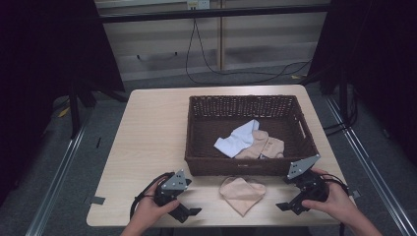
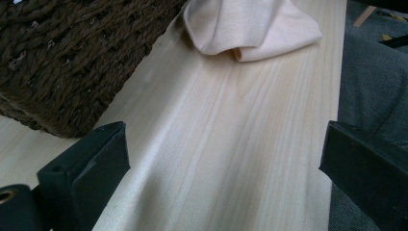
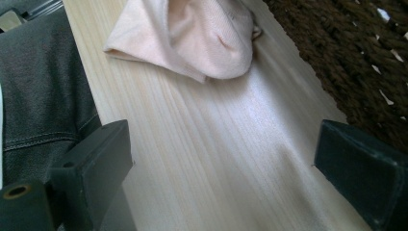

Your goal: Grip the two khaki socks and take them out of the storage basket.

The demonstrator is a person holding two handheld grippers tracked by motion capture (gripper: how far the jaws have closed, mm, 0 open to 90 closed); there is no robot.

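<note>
A folded peach cloth lies on the wooden table in front of a dark wicker basket. Inside the basket lie a pale blue cloth and a peach garment. My left gripper rests open on the table to the left of the cloth, jaws apart with nothing between them. My right gripper stands open to the right of the cloth, also holding nothing. Both point inward at the cloth.
The table's near edge runs just below both grippers. Bare tabletop stretches left of the basket. Grey floor surrounds the table, with cables trailing behind it.
</note>
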